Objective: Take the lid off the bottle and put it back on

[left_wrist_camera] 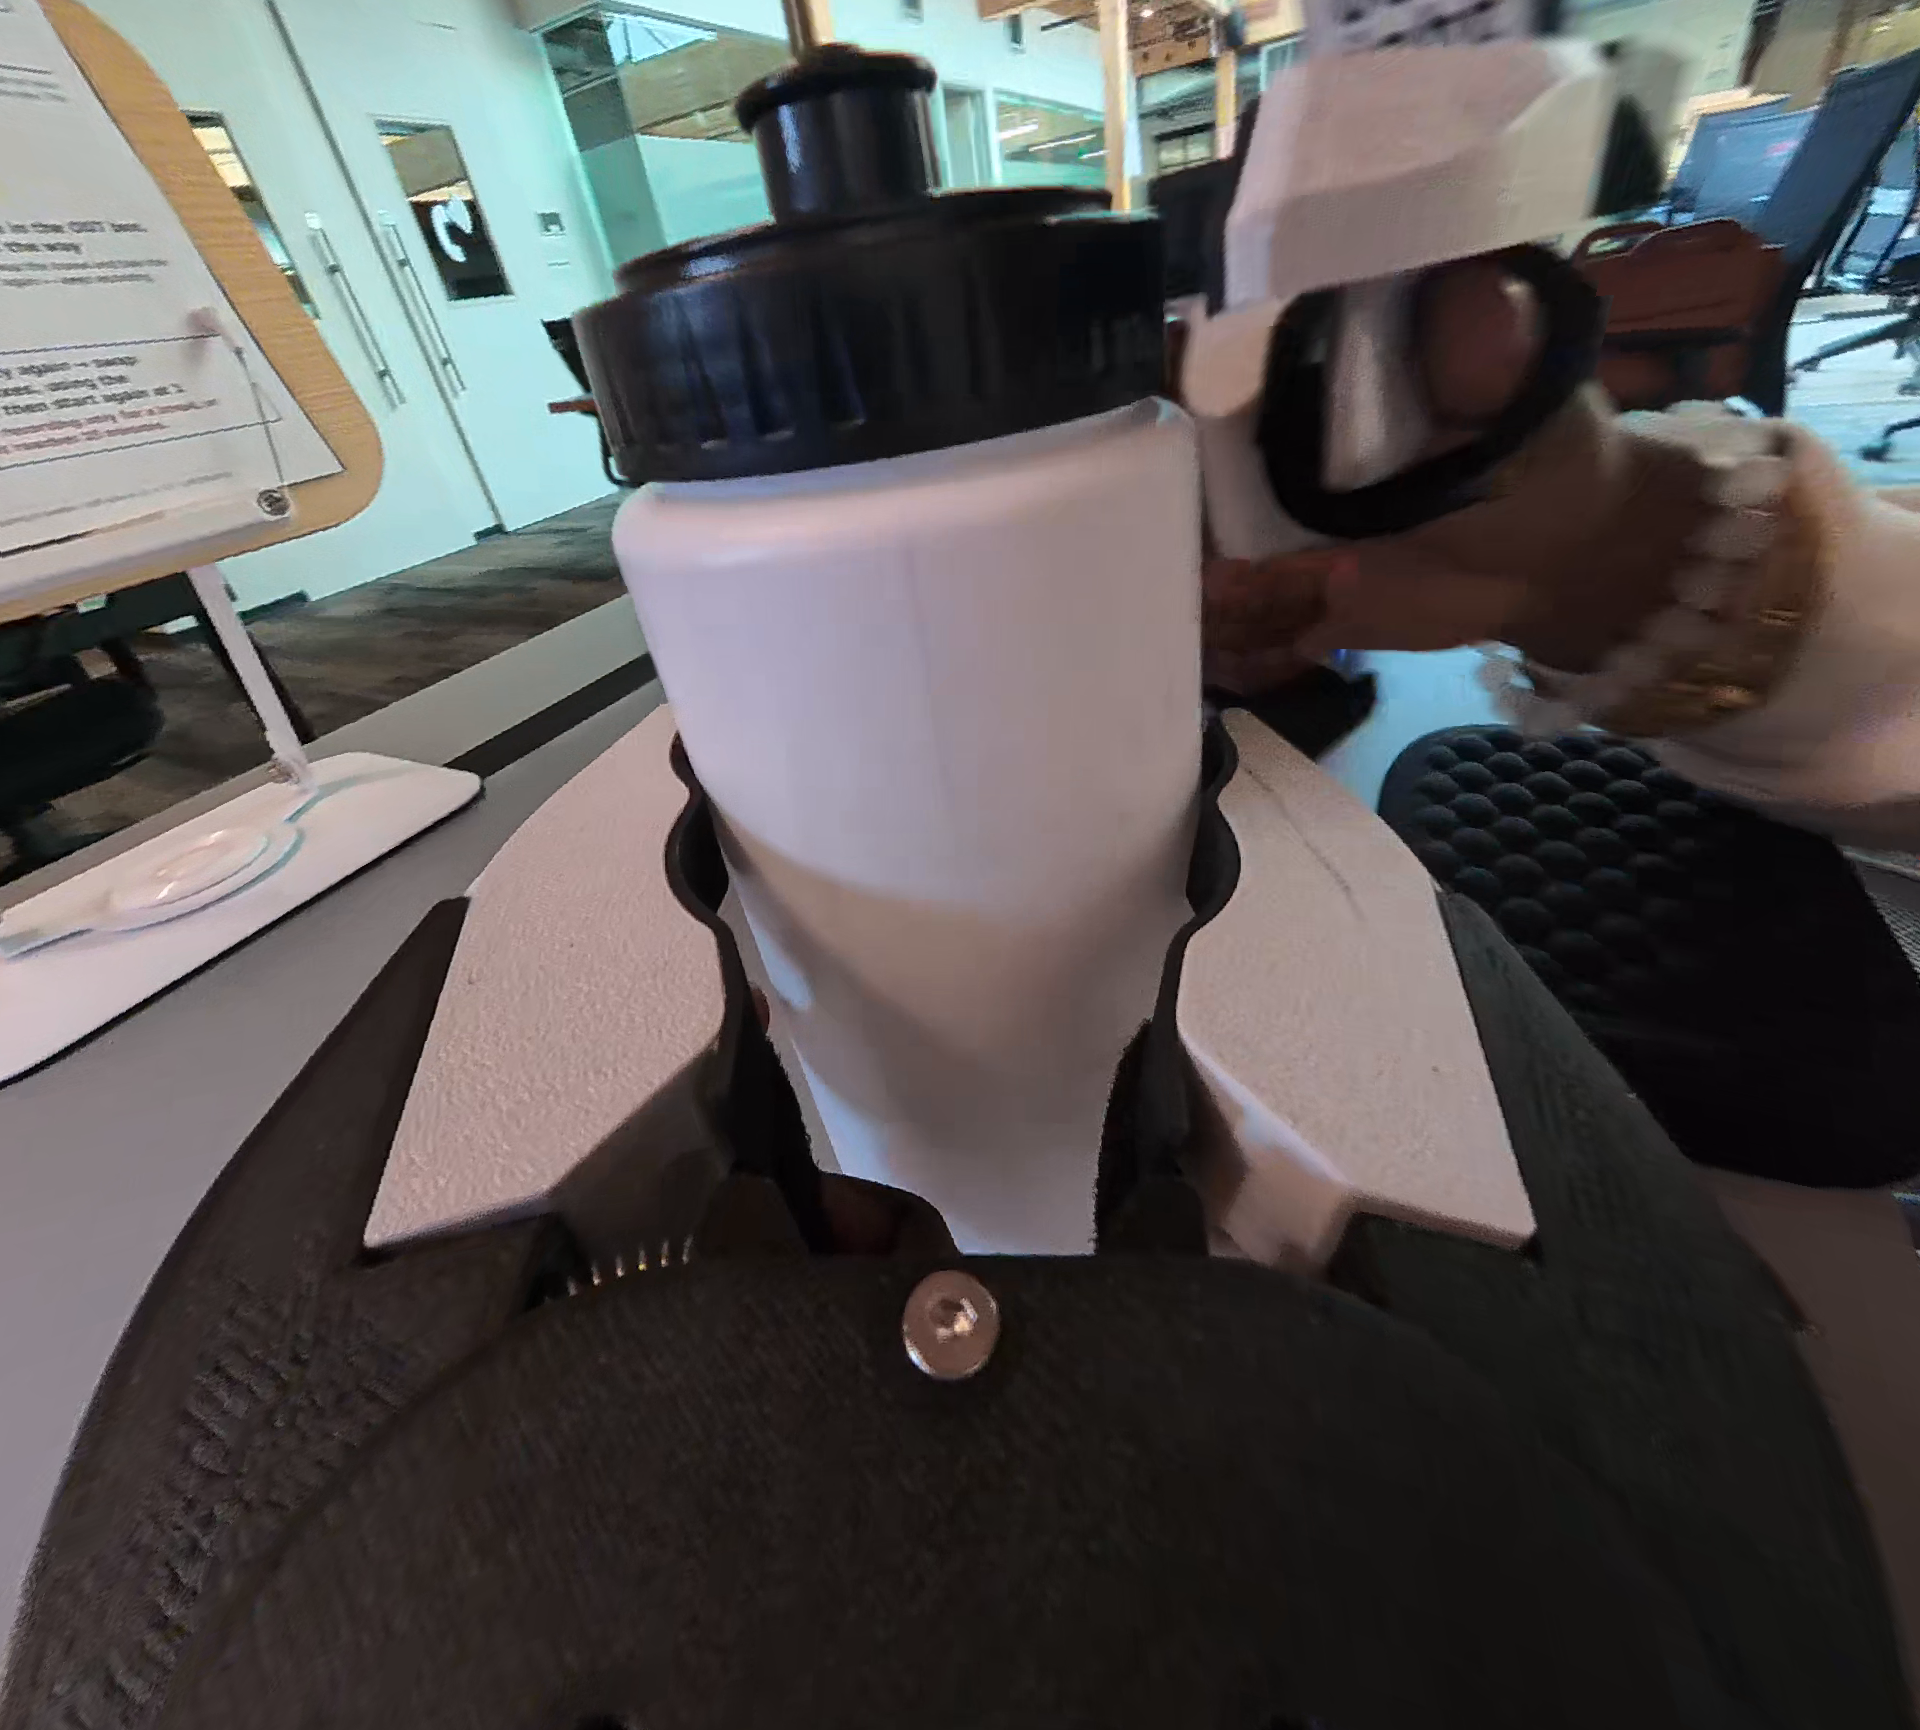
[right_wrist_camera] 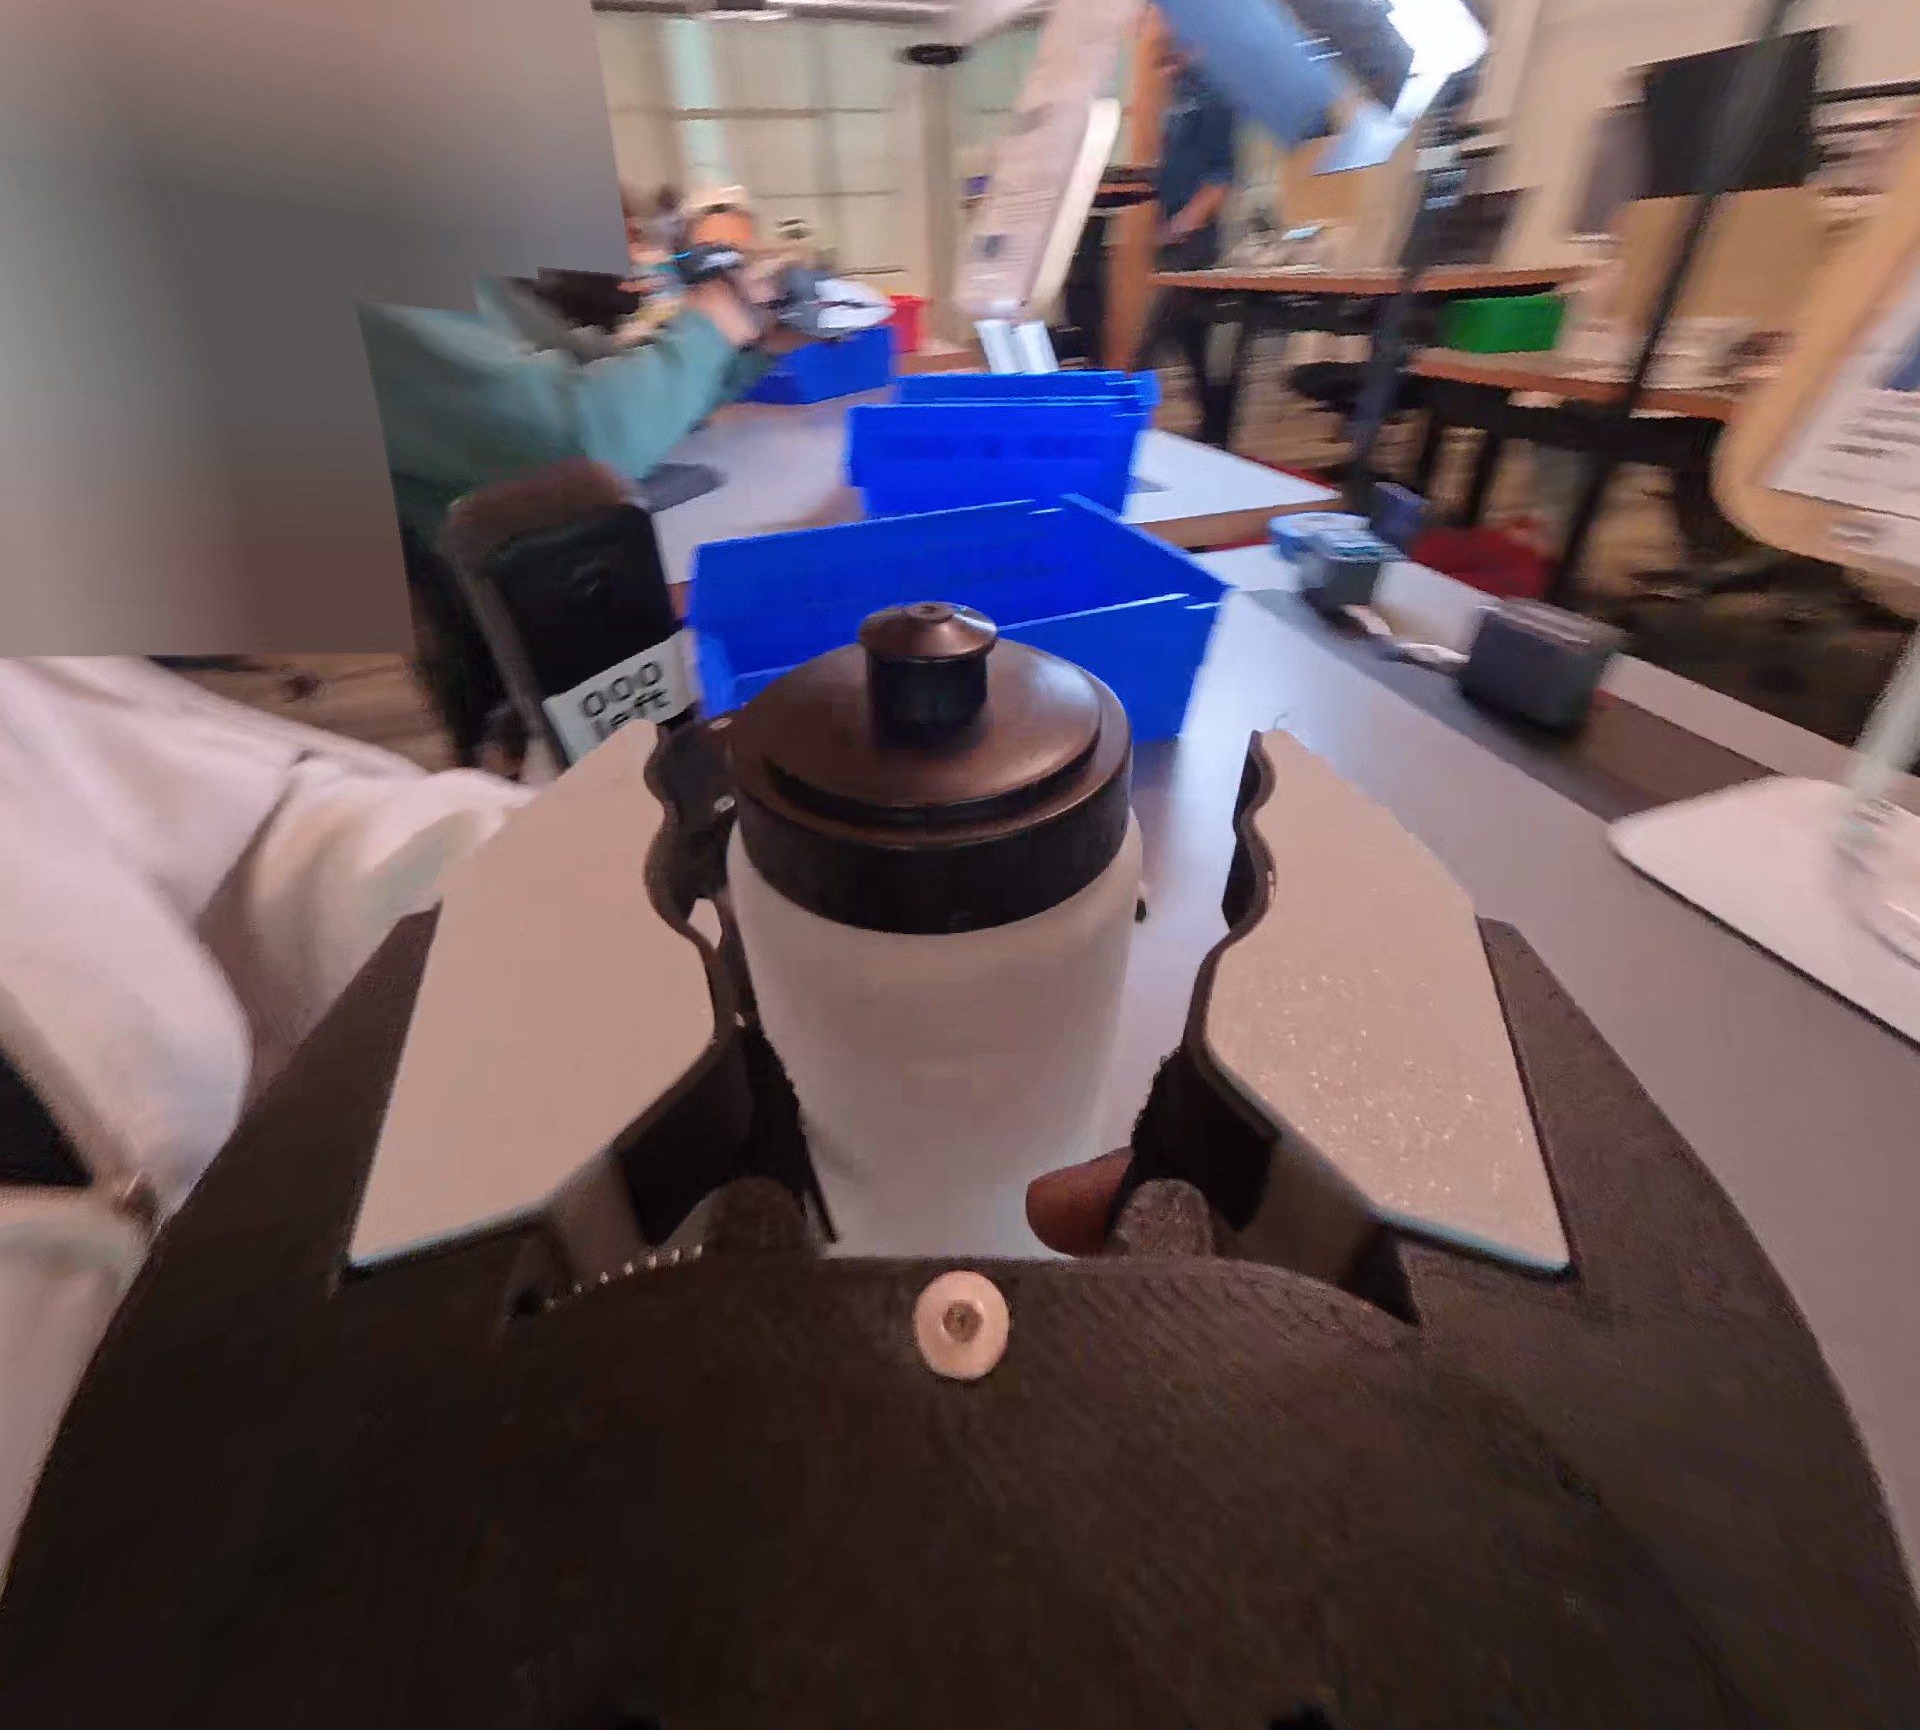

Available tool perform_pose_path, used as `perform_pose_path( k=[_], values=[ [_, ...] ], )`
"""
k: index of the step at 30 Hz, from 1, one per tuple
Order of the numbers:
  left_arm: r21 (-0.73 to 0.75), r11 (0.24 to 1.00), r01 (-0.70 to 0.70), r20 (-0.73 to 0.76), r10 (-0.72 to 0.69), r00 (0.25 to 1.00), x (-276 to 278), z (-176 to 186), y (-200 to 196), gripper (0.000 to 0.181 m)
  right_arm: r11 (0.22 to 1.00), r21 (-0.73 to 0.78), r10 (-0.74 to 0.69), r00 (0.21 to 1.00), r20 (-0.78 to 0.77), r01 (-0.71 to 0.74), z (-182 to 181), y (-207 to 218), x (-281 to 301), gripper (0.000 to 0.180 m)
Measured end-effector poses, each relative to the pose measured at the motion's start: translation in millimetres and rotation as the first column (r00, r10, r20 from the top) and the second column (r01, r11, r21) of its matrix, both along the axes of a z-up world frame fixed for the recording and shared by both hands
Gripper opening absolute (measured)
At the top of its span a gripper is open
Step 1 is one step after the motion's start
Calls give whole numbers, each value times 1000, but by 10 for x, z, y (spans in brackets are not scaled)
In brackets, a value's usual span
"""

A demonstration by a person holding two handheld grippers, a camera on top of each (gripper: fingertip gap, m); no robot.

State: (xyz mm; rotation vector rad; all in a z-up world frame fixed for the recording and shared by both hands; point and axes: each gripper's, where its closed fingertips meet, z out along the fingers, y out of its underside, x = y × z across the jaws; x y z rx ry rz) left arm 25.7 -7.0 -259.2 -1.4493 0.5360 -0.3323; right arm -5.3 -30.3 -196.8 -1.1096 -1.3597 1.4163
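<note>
Left tool point(left_wrist_camera: 940, 859) grips the white bottle point(left_wrist_camera: 925, 693) low on its body, its wavy black pads point(left_wrist_camera: 694, 859) pressed against both sides. On the bottle sits the black ribbed lid point(left_wrist_camera: 873, 350), with a pull spout on top. Just right of the lid, blurred, is the right tool point(left_wrist_camera: 1382, 298) held by a hand point(left_wrist_camera: 1507, 537) in a pale sleeve.

From the right wrist view, the right tool point(right_wrist_camera: 961, 859) stands open around the top of the bottle point(right_wrist_camera: 935, 1005); its right pad is clearly apart from the lid point(right_wrist_camera: 930, 807), while the left one lies close beside it, and whether it touches I cannot tell. Part of the left tool's black body point(right_wrist_camera: 582, 600) shows at the far left behind the bottle.

A grey worktop point(left_wrist_camera: 156, 1140) carries the scene. At its left stands a white base plate with a slanted paper sign on a wooden backing point(left_wrist_camera: 156, 278). Beyond the bottle sit blue plastic bins point(right_wrist_camera: 956, 579), one behind another, and small dark boxes point(right_wrist_camera: 1538, 662) to the far right. A black mesh chair back point(left_wrist_camera: 1621, 901) shows at the right of the left wrist view.

The room is an open office: white walls, glass doors, exposed wooden ceiling beams, dark carpet, office chairs, and far shelving with benches. A person in a green sleeve point(right_wrist_camera: 540, 392) works at the far left.
</note>
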Motion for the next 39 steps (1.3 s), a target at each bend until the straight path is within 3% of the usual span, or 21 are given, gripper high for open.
perform_pose_path(
  k=[3,5,7,9,15,20,23,25,27,30,33,35,39],
  values=[
    [-2,1000,-30,-3,30,1000,-10,-2,17,89,975,3,-223,973,-54,223,50,-1,56,90],
    [3,999,-33,-10,33,999,-2,-3,10,89,953,63,-291,954,-75,296,64,-39,41,86],
    [8,999,-34,-16,34,999,5,-2,1,89,925,139,-351,936,-41,353,8,6,-10,77],
    [2,1000,-27,-8,27,1000,-5,-3,0,89,936,146,-323,946,-16,322,-9,11,-37,77],
    [3,999,41,-8,-41,999,21,-2,-44,89,987,146,56,995,84,-68,-34,-98,-12,76],
    [12,994,109,0,-109,994,85,2,-109,89,849,69,523,852,33,-524,2,-227,118,74],
    [-3,995,103,28,-103,994,48,7,-80,89,817,-4,576,817,-41,-576,30,-180,82,73],
    [-4,996,87,35,-87,996,19,9,-68,89,862,-40,504,863,-40,-505,21,-144,42,73],
    [5,997,71,15,-71,997,27,6,-64,89,935,-49,350,936,-26,-351,15,-66,13,91],
    [12,999,41,12,-41,999,22,7,-43,89,988,-136,68,998,-12,-69,27,27,27,95],
    [16,1000,20,7,-20,1000,13,7,-29,90,974,-167,-159,987,-28,152,17,-24,56,94],
    [21,1000,12,2,-12,1000,14,7,-30,89,952,-102,-295,955,-41,290,11,-34,43,89],
    [22,1000,4,-1,-4,1000,11,6,-31,89,902,4,-432,901,-34,433,-34,20,-37,77]
  ],
)
